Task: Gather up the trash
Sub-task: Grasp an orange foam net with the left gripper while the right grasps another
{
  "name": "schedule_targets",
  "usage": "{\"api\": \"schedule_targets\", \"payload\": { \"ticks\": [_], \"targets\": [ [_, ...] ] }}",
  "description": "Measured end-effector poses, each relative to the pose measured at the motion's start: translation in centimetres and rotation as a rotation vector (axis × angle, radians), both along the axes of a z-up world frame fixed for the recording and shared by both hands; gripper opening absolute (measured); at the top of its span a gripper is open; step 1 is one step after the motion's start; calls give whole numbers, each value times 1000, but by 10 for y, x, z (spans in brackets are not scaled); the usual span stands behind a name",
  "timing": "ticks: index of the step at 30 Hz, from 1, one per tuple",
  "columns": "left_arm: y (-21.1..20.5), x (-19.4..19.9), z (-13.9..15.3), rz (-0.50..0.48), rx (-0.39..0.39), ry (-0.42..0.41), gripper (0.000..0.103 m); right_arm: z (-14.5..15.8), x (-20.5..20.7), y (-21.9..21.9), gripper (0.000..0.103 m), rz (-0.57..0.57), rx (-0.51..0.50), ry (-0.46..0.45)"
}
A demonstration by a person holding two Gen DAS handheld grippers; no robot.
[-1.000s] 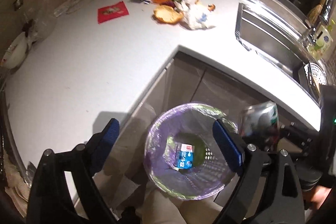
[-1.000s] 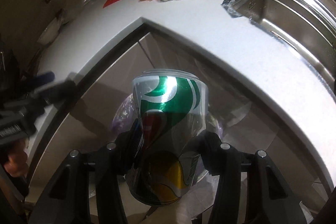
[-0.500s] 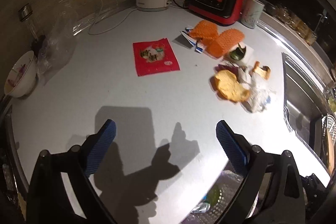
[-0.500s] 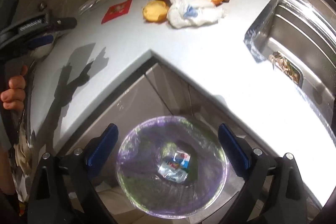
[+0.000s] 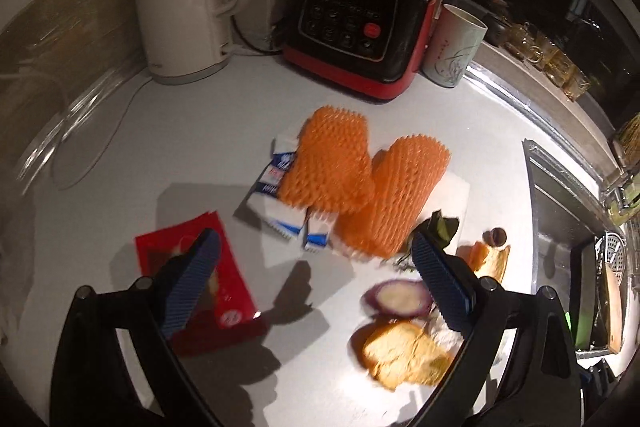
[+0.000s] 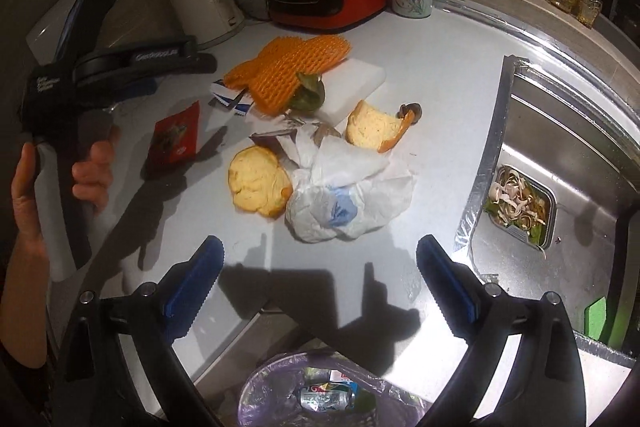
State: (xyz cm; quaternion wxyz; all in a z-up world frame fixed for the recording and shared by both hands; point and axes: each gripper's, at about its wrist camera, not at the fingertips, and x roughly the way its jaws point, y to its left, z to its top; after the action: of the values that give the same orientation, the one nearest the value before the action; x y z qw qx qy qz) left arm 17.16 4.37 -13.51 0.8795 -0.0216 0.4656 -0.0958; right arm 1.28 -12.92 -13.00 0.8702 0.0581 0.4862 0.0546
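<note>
Once swung off the bin seen a second ago, now faces the tabletop (image 5: 180, 147) from the left wrist. Left tongs (image 5: 315, 239) wide, nothing between. Just ahead of the tips: sachets (image 5: 280, 211) and two orange nets (image 5: 332, 163). Under the left pad: red packet (image 5: 236, 311). By the right pad: rind (image 5: 404, 355). Beyond the nets: cup (image 5: 456, 47), contents impossible to tell. Off to the right of the tongs: sink (image 5: 560, 211), inside hard to read from here. Probably lining up the next pick, likeliest sachets or nets.

From the right wrist, can (image 6: 326, 398) no longer clamped as a second ago. Right tongs (image 6: 319, 241) have just been opening; now wide and bare. Lies on its side in the bin (image 6: 256, 383), right below the tongs, next to a small carton (image 6: 344, 375) on the purple liner. So one more piece of trash done, with both tongs free. Ahead of the tips and still uncollected: tissue wad (image 6: 352, 199), rinds, nets, packet. To the right: sink with a foil tray (image 6: 548, 195) of food scraps. To the left: hand (image 6: 92, 167) gripping the other tongs, over the packet.
</note>
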Motion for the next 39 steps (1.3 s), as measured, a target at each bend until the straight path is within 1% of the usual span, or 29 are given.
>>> {"api": "schedule_targets", "payload": {
  "ticks": [3,5,7,8,9,10,11,12,13,14,15,16,18,21,26,32,35,39],
  "targets": [
    [-24,20,-5,-60,26,-13,92,-3,11,-3,96,-11,-10,15],
    [-36,28,-11,-85,61,-22,89,-7,15,-7,96,-14,-6,28],
    [-45,35,-18,-108,84,-10,81,-10,18,-12,96,-19,-8,35],
    [-49,38,-23,-119,85,3,79,-11,20,-14,96,-23,-8,37],
    [-51,40,-27,-126,83,15,74,-12,21,-17,96,-28,-6,39],
    [-52,42,-31,-131,83,23,65,-14,23,-20,96,-34,0,40],
    [-54,43,-35,-135,89,36,59,-15,24,-22,96,-37,6,43],
    [-56,46,-40,-140,90,54,47,-15,24,-24,96,-37,12,44],
    [-56,47,-45,-143,91,68,32,-16,25,-26,96,-36,13,46],
    [-57,48,-48,-145,95,80,24,-16,25,-28,96,-35,11,47],
    [-58,49,-51,-151,98,95,12,-16,25,-28,96,-33,10,47],
    [-58,49,-52,-155,99,103,8,-16,25,-29,96,-32,10,47],
    [-55,45,-46,-154,80,92,8,-14,25,-31,96,-26,12,43],
    [-50,36,-28,-155,44,58,8,-12,27,-32,96,-14,11,35],
    [-46,18,-3,-167,24,7,7,-6,34,-32,96,5,20,14],
    [-35,-3,15,-162,7,-28,7,0,48,-27,96,44,16,-11],
    [-25,-18,25,-155,-12,-44,7,5,64,-23,96,68,11,-24],
    [-10,-43,34,-143,-19,-65,7,10,103,-15,96,86,22,-44]
  ]
}}
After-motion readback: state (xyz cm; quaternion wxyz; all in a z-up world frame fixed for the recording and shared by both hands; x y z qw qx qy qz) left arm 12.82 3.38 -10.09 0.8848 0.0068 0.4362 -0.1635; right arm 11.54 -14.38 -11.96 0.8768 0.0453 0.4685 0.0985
